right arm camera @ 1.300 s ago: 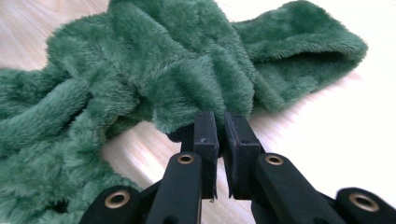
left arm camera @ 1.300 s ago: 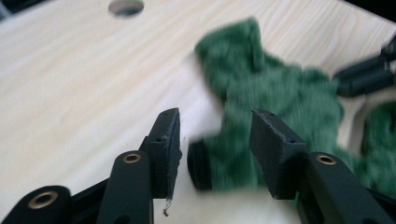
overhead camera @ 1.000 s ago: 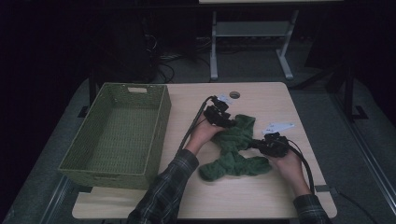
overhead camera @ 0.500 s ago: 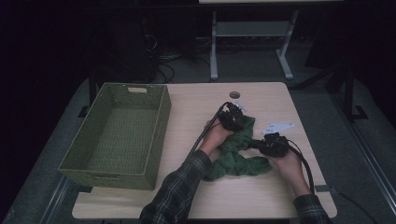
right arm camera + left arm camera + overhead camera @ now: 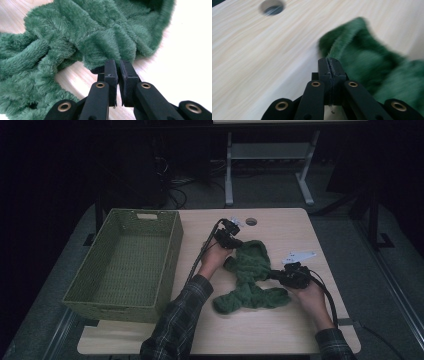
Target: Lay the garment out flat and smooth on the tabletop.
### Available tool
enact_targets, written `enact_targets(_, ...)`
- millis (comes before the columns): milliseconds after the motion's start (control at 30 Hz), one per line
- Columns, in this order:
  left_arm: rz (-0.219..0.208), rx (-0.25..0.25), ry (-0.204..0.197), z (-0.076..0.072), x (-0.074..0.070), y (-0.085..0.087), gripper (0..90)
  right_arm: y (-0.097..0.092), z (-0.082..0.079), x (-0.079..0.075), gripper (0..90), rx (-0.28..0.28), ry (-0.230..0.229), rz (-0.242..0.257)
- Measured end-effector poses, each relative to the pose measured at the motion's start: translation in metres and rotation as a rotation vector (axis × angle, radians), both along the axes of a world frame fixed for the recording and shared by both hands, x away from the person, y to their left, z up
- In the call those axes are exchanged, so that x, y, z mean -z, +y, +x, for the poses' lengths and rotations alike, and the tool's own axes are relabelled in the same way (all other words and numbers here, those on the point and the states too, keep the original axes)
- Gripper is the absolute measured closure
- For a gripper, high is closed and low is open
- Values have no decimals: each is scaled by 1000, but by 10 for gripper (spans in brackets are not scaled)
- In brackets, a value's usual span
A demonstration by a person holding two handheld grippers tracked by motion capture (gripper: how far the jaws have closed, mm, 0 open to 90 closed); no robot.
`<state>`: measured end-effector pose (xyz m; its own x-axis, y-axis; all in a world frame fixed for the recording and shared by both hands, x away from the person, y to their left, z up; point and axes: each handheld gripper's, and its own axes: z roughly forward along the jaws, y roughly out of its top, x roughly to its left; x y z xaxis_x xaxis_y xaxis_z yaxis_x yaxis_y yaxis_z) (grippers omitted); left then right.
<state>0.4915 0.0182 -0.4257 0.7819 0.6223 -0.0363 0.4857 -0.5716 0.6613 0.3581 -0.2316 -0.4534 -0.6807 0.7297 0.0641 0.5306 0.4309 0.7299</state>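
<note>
On the table (image 5: 280, 330), both grippers pinched the green fleece garment (image 5: 250, 270). Left gripper (image 5: 329, 61) had just been closing, clamping an edge; right gripper (image 5: 118, 65) nipped a fold, likely to spread it.

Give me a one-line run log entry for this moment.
left gripper: jaws just closed on edge of green cloth | right gripper: shut on cloth's other edge | cloth: on table | basket: left, empty

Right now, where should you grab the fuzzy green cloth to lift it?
Grab the cloth at its edges, not the bunched middle. Its far hem is thin and lies flat, so slide in low from the left, where the left tongs pinch it. The right tongs nip a fold from the right.
</note>
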Motion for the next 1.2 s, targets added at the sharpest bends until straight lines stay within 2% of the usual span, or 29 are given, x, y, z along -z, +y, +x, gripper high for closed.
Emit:
enact_targets(67, 23, -31, 1, 3, 7, 8, 895, 0, 0, 0, 853, -2, -3, -3)
enact_targets(100, 29, -38, 14, 4, 11, 11, 895, 0, 1, 1, 853, 0, -3, -3)
enact_targets(200, -6, -36, 34, 4, 19, 17, 886, 0, 1, 1, 852, 2, -3, 1)
enact_targets(300, -38, -32, 37, 0, 17, 19, 818, 0, 1, 0, 821, 8, -10, 16)
enact_targets(400, -71, -34, 23, -6, 8, 23, 696, -4, 0, -3, 720, 16, -25, 35)
enact_targets(467, -72, -33, 3, -12, 0, 29, 636, -7, -1, -6, 638, 25, -30, 52)
enact_targets(600, -116, -43, -12, -28, -14, 40, 544, -11, -5, -13, 583, 37, -42, 90)
enact_targets(667, -123, -34, -17, -39, -17, 46, 514, -14, -8, -16, 566, 32, -47, 94)
enact_targets(800, -156, -32, -12, -61, -16, 55, 478, -17, -17, -17, 547, 30, -27, 89)
enact_targets(1000, -198, -18, -4, -89, -10, 71, 440, -15, -27, -17, 548, 18, -27, 95)
enact_targets(1167, -175, -10, -24, -106, -7, 82, 386, -12, -32, -14, 536, 12, -15, 84)
enact_targets(1200, -182, -8, -22, -112, -6, 83, 376, -12, -34, -14, 535, 12, -14, 84)
